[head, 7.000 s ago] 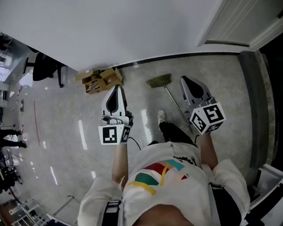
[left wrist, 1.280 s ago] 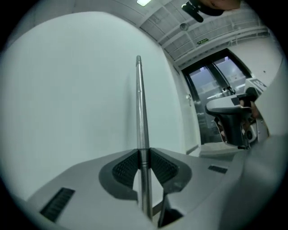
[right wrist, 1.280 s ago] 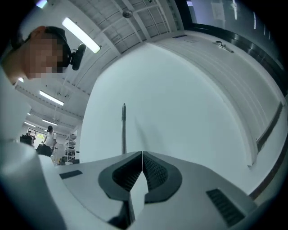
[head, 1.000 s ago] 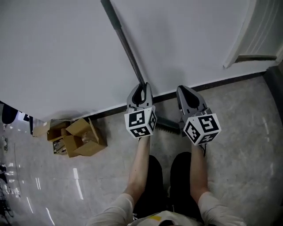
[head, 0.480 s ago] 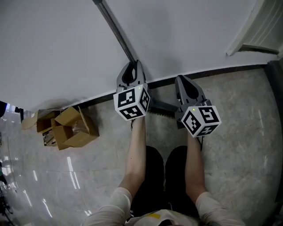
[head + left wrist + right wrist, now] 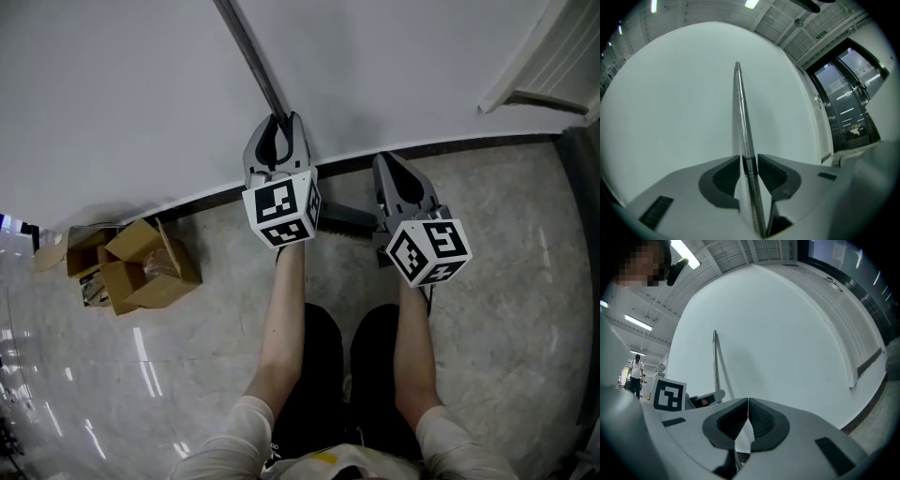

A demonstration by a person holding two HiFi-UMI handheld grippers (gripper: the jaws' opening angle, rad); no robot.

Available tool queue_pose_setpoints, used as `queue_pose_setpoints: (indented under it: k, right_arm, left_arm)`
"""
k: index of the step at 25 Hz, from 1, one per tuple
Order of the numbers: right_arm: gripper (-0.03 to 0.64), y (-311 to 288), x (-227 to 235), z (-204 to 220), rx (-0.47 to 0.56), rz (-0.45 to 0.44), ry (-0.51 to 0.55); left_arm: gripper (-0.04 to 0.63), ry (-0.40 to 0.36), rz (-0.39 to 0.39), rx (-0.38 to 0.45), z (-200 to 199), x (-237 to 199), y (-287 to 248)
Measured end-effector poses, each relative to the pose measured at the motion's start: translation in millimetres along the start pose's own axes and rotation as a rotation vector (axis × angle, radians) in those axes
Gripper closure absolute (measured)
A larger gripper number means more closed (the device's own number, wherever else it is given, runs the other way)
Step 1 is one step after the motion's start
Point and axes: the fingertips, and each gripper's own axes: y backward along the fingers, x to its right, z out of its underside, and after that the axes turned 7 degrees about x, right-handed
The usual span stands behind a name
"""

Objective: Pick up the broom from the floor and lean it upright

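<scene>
The broom [image 6: 251,52], flat on the floor [image 6: 525,281] earlier, now stands on its bristles [image 6: 342,222] at the foot of the white wall [image 6: 422,75], handle running up against it (top cut off in the head view). The left tool [image 6: 279,122] has just been easing its jaws apart, the handle loose between the pads; the right tool [image 6: 387,167], pressed together and empty, hangs just beside. Cardboard boxes [image 6: 131,267] sit leftward, well apart; both tools hide most of the bristles.
</scene>
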Motion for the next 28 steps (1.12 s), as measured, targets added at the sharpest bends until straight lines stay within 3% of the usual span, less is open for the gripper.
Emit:
queue_pose_setpoints:
  k: [5,8,11,13,17,19,20,23,28]
  right_arm:
    - [0.604,-4,-14,-4,0.026,-0.045,-0.005]
    - [0.604,-7,-17,-4,0.019,-0.047,-0.002]
    - [0.604,-9,-16,-3,0.02,-0.029,-0.023]
    - [0.603,-14,-17,-1,0.022,-0.024,-0.037]
    - [0.604,-22,-25,3,0.016,-0.039,-0.039]
    - [0.604,-24,-31,6,0.011,-0.045,-0.033]
    - [0.604,-25,-33,7,0.009,-0.047,-0.031]
    - [0.604,-29,-36,10,0.005,-0.048,-0.033]
    - [0.604,-30,-40,11,-0.004,-0.049,0.015]
  left_arm:
    - [0.343,0.032,-0.023,0.06,-15,-10,4]
    - [0.342,0.04,-0.048,0.058,-22,-18,10]
    - [0.342,0.072,-0.019,-0.002,-15,-15,16]
    - [0.342,0.067,-0.04,-0.024,-13,-19,26]
    - [0.344,0.116,-0.075,-0.015,-18,-27,48]
    - [0.345,0.091,-0.057,-0.032,-17,-23,52]
    - [0.36,0.073,-0.051,-0.045,-15,-20,53]
    - [0.528,0.038,-0.068,-0.058,-11,-19,57]
    - [0.551,0.011,-0.122,-0.008,-23,-30,64]
